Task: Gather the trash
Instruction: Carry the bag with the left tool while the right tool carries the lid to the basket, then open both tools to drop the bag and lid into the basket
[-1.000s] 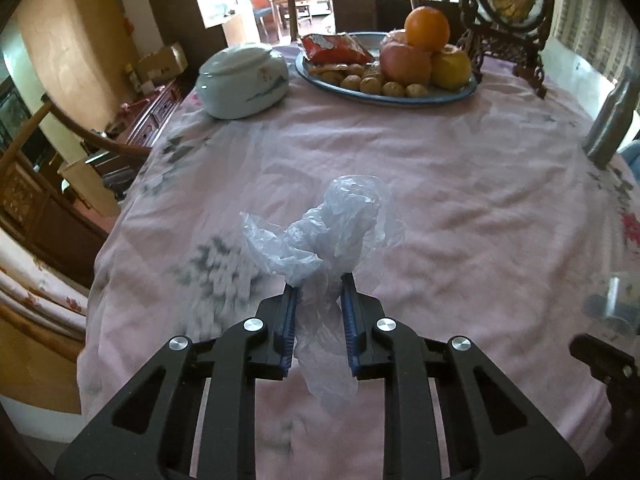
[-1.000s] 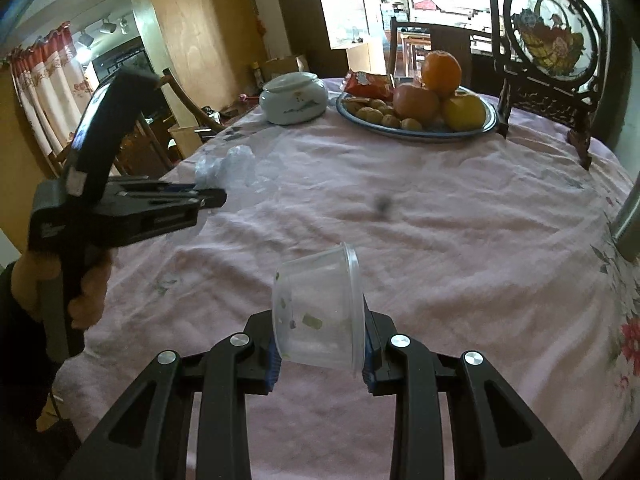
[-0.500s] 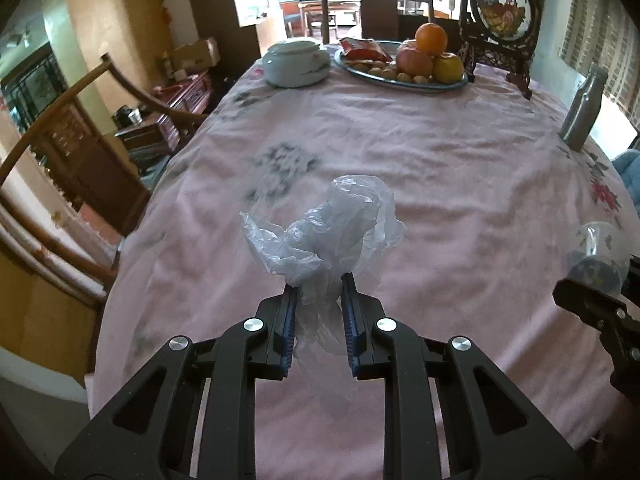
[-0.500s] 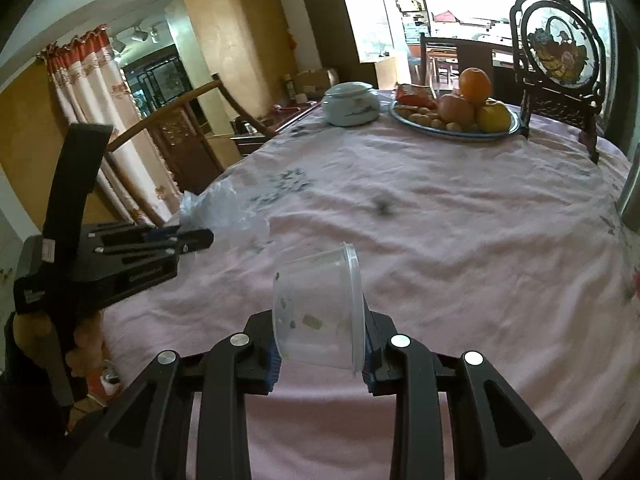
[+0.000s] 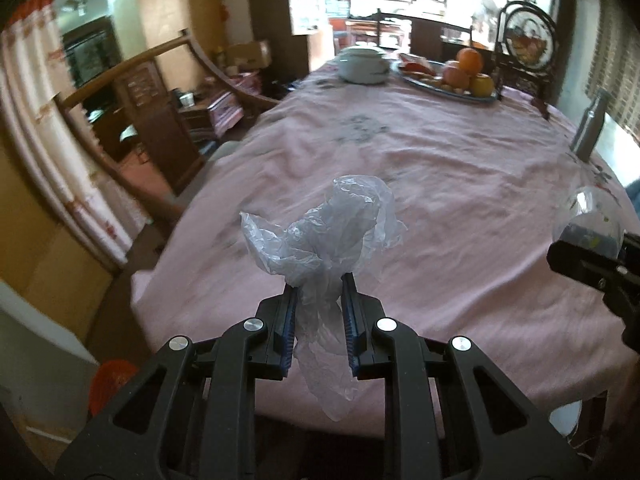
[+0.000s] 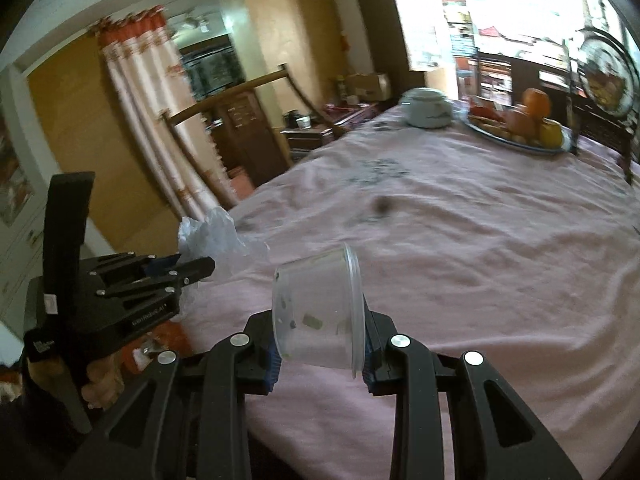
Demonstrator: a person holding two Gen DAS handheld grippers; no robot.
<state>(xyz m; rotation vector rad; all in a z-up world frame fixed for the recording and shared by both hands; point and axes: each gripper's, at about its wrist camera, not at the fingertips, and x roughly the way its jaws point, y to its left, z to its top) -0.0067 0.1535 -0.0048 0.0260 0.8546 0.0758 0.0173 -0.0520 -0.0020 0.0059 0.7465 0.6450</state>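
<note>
Presently the left gripper (image 5: 318, 316) is clamped on a crumpled plastic bag (image 5: 328, 228), light, limp and best pinched at its gathered neck, while the right gripper (image 6: 320, 344) squeezes a thin, crushable plastic cup (image 6: 318, 314) by its sidewalls, both near the table (image 5: 460, 184) edge.

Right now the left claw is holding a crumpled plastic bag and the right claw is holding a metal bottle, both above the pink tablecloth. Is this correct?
Not quite. The right claw holds a clear plastic container, not a metal bottle; the right wrist view shows it. The left claw does hold the crumpled plastic bag, above the pink tablecloth.
</note>
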